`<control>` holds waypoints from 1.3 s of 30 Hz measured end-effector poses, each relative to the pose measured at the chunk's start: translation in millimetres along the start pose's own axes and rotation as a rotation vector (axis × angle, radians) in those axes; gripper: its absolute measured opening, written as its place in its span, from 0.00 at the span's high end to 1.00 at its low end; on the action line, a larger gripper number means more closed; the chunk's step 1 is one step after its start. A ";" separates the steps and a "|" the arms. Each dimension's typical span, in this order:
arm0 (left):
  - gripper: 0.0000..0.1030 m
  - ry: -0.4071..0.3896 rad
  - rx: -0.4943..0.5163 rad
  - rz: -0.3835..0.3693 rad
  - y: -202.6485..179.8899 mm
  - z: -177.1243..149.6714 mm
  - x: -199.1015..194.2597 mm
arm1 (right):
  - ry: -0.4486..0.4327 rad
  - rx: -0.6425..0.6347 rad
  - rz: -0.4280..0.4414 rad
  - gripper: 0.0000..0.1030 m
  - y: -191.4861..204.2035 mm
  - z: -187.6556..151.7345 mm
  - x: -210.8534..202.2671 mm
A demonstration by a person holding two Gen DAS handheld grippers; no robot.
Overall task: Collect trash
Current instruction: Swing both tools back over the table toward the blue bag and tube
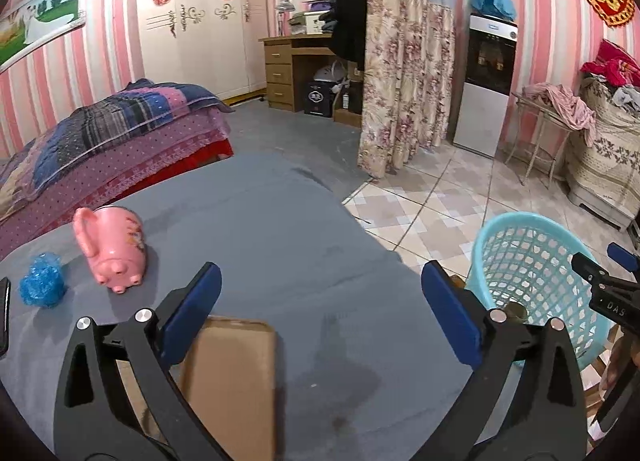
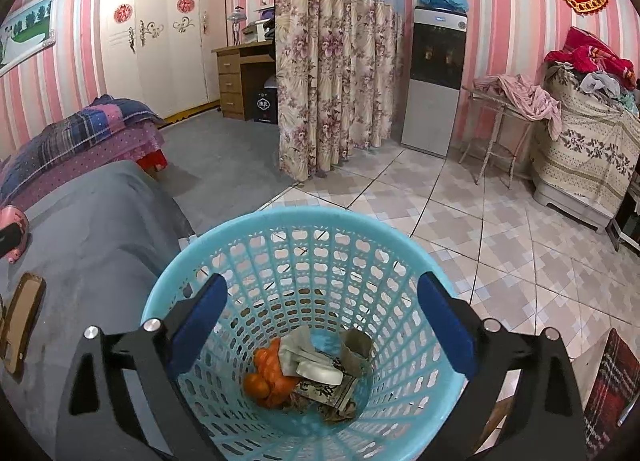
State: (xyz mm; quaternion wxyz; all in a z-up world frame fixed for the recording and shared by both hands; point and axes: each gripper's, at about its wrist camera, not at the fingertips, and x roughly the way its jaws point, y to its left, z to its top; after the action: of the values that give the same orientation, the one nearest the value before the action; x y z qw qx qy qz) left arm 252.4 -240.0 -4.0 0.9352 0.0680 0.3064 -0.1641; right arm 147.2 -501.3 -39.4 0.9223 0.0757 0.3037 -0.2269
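Now the right tongs [image 2: 322, 303] hang wide open and empty over the light-blue plastic mesh basket [image 2: 280, 221], upright beside the grey-covered desk [image 1: 280, 221]. Inside it lies an orange netted wad [image 2: 266, 377] among paper scraps. The left tongs [image 1: 320, 293], equally wide and empty, hover above the desk.

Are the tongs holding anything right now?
No. The left tongs gape open over the grey table, and the right tongs gape open above the blue basket. Both are empty.
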 end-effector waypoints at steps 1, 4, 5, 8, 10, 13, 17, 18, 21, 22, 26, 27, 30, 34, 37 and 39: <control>0.06 0.001 -0.006 0.010 5.3 -1.0 -1.0 | 0.001 -0.002 -0.001 0.09 0.7 0.3 0.0; 0.06 0.004 -0.022 0.029 18.7 -3.0 -3.0 | 0.006 -0.010 0.000 0.09 2.1 0.6 -0.1; 0.06 0.005 -0.027 0.034 22.8 -3.6 -3.3 | 0.006 -0.012 0.000 0.09 3.5 -0.7 -0.5; 0.06 0.009 -0.034 0.061 35.7 -7.1 -5.6 | 0.010 -0.022 0.000 0.09 6.6 -1.1 -0.3; 0.06 0.016 -0.046 0.076 47.3 -9.9 -7.1 | 0.011 -0.033 0.000 0.09 10.1 -1.2 -0.8; 0.06 0.024 -0.066 0.092 63.8 -14.6 -9.9 | 0.012 -0.043 0.004 0.09 15.3 -1.4 -0.8; 0.06 0.030 -0.090 0.122 88.1 -21.1 -16.3 | 0.019 -0.068 0.020 0.09 25.9 -3.3 -0.8; 0.06 0.031 -0.095 0.131 94.1 -22.5 -18.3 | 0.023 -0.071 0.025 0.09 28.0 -3.9 -0.4; 0.06 0.031 -0.115 0.158 115.8 -27.1 -24.8 | 0.032 -0.074 0.041 0.09 34.8 -5.3 -0.7; 0.06 0.031 -0.121 0.163 120.5 -28.8 -26.7 | 0.034 -0.076 0.043 0.09 36.7 -5.4 -0.9; 0.06 0.035 -0.153 0.188 147.7 -36.0 -33.9 | 0.042 -0.104 0.058 0.09 53.2 -9.9 -2.2; 0.06 0.036 -0.161 0.196 154.8 -37.9 -36.0 | 0.045 -0.113 0.062 0.09 58.5 -11.2 -2.9; 0.06 0.037 -0.181 0.219 175.8 -41.8 -41.7 | 0.046 -0.135 0.077 0.09 71.2 -14.7 -4.9; 0.06 0.042 -0.222 0.252 206.7 -49.9 -52.4 | 0.053 -0.187 0.121 0.09 96.4 -22.7 -10.5; 0.05 0.047 -0.249 0.279 229.7 -59.0 -60.4 | 0.061 -0.235 0.152 0.09 117.2 -28.5 -14.2; 0.05 0.053 -0.256 0.301 243.6 -65.8 -65.1 | 0.063 -0.241 0.192 0.09 128.8 -30.7 -19.2</control>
State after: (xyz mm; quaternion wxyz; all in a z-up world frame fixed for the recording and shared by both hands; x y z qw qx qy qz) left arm 251.7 20.5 -11.6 0.9418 -0.0024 0.3357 0.0198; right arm 177.3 -371.6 -52.5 0.9322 0.0001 0.3487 -0.0972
